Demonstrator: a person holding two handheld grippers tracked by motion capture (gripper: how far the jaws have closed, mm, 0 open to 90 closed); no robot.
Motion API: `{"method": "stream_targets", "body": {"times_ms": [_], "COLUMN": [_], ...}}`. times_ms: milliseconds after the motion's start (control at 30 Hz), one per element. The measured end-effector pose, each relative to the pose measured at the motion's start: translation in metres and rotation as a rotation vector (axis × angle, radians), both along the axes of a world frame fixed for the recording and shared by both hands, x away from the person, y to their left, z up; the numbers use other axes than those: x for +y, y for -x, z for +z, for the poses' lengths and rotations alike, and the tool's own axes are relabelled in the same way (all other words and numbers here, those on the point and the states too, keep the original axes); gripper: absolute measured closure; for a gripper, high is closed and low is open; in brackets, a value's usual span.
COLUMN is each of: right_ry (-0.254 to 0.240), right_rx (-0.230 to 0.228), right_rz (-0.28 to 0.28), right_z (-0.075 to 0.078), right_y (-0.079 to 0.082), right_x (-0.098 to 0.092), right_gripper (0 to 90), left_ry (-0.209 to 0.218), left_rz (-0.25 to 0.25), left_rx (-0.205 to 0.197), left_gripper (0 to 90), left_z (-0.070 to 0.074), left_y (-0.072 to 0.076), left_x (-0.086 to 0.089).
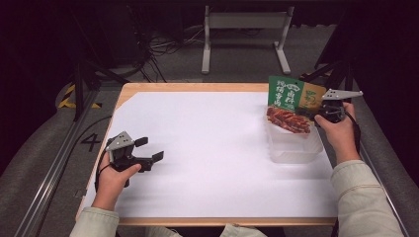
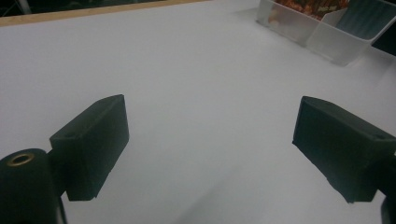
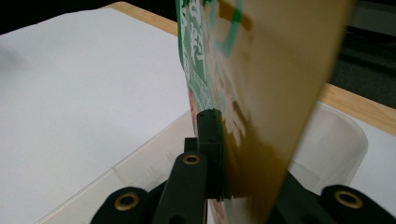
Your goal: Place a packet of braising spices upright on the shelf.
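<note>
— High view: your right gripper (image 1: 316, 116) is clamped on the snack pouch (image 1: 288, 106), held upright over the clear bin (image 1: 295, 146) at the worktop's (image 1: 207, 148) far right.

— Risk?

— The pinch looks thin; tilt it and the pouch could catch the rim or slip outside. Your left gripper (image 1: 148, 149) rests wide, empty.

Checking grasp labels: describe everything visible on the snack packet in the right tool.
The snack packet is a flat, glossy pouch, green on top with white lettering, a tan panel and a photo of reddish-brown meat below. It stands upright, pinched at its right edge by the right tool, its lower end over the clear plastic container at the table's right side.
</note>
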State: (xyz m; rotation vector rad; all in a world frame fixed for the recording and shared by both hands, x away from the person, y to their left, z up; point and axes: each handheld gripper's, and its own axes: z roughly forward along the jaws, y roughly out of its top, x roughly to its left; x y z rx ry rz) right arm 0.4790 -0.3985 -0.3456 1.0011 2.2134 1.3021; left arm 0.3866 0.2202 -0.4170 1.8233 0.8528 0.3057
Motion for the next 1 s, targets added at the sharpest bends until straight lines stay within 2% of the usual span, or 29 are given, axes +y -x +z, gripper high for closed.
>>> {"method": "stream_targets", "body": {"times_ms": [300,500,700,800,933,1000], "right_ry": [-0.015,-0.002,0.007,-0.009,-0.065,-0.055], "right_rx": [0.005,-0.004,-0.010,-0.017,-0.025,-0.015], "right_rz": [-0.018,-0.051,-0.061,-0.070,-0.078,-0.085], "right_z": [-0.0042,-0.0050,-0.0054,-0.0064,-0.0069,-0.0100], "right_y": [0.0006,-0.0009,-0.0004,0.0006,0.0032,0.0024], "right_x": [-0.0007,-0.0021,-0.0014,-0.0013,-0.0016,-0.0038], "right_gripper": [89.6,89.6,89.7,89.8,89.8,89.8], "left_ry": [-0.006,-0.007,-0.005,-0.001,-0.002,-0.002], "left_rz": [-0.011,-0.011,-0.010,-0.010,-0.011,-0.013], "left_rx": [-0.007,-0.008,-0.004,-0.003,-0.007,-0.008], "left_gripper": [11.3,11.3,11.3,11.4,11.4,11.4], "left_z": [0.0003,0.0003,0.0007,0.0007,0.0007,0.0008], "left_y": [-0.0022,-0.0022,-0.0015,-0.0014,-0.0024,-0.0025], "left_x": [-0.0029,-0.0031,-0.0032,-0.0038,-0.0042,-0.0052]}}
